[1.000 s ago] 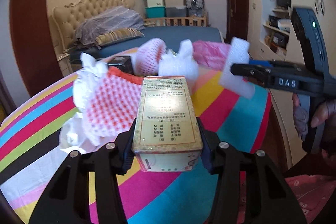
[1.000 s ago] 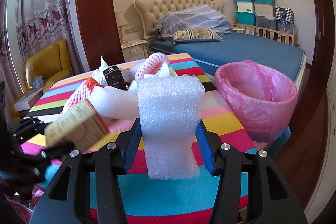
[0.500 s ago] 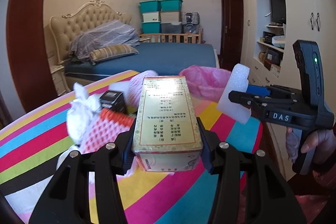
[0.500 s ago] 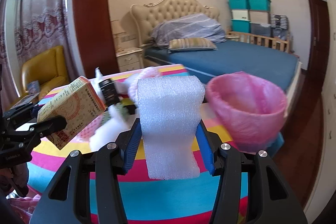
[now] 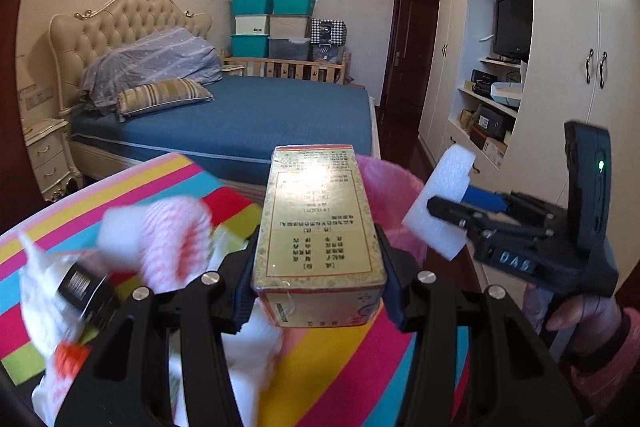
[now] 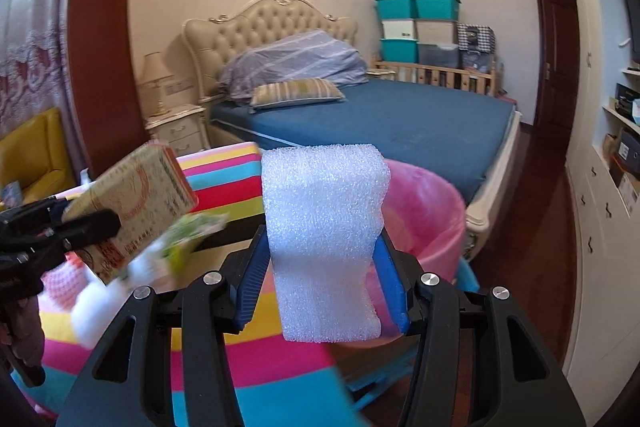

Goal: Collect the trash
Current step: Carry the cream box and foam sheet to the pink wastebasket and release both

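My left gripper is shut on a gold printed carton and holds it above the striped table, just before the pink-lined bin. The carton also shows in the right wrist view. My right gripper is shut on a white foam piece and holds it in front of the pink-lined bin. In the left wrist view the foam piece hangs at the right beside the bin. More trash lies on the table: a pink foam net, white paper and a small black box.
The striped tablecloth covers the round table; its far edge meets the bin. A blue bed stands behind, a nightstand at left, wardrobes and shelves at right. A yellow armchair is at far left.
Both grippers have risen and moved forward toward the pink bin, each still holding its item. The trash pile has dropped lower and to the left in view.
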`<state>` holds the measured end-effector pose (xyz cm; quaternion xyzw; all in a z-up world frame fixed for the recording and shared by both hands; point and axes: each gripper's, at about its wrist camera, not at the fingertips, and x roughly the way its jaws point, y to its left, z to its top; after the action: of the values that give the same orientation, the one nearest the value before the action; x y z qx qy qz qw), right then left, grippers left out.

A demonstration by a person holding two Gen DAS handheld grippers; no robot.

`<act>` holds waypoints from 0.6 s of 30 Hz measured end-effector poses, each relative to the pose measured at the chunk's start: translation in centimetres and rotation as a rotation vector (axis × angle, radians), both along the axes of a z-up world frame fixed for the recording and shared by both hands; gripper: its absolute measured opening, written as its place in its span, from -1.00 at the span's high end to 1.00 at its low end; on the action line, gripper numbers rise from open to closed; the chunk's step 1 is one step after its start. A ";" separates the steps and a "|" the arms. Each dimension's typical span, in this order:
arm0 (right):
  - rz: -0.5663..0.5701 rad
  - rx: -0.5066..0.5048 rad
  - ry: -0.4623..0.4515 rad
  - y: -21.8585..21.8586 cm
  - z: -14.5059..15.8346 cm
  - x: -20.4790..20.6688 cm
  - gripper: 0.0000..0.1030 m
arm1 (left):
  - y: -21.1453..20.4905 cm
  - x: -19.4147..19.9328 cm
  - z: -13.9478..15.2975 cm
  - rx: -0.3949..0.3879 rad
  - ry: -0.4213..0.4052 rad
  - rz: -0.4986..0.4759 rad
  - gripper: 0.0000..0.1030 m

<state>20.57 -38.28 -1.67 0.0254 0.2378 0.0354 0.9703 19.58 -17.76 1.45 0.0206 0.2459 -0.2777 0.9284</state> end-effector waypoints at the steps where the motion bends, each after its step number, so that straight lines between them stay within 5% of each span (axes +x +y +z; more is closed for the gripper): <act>1: -0.010 0.004 0.004 -0.7 -0.1 0.8 0.04 | -0.8 0.8 0.1 0.000 0.002 -0.005 0.03; 15: -0.027 0.042 0.052 -6.3 -2.3 10.2 -0.01 | -10.8 15.4 -0.2 0.014 0.117 -0.008 0.01; 16: -0.023 0.044 0.055 -6.3 -2.4 10.4 -0.09 | -10.9 15.9 -0.3 0.011 0.120 -0.006 -0.01; 18: -0.040 0.045 0.055 -6.6 -2.7 10.4 -0.41 | -11.2 16.7 -0.4 0.008 0.131 0.009 -0.38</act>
<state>31.01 -44.88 -4.35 0.0528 0.2630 0.0208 0.9631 36.29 -28.96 1.10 0.0051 0.3074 -0.2734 0.9114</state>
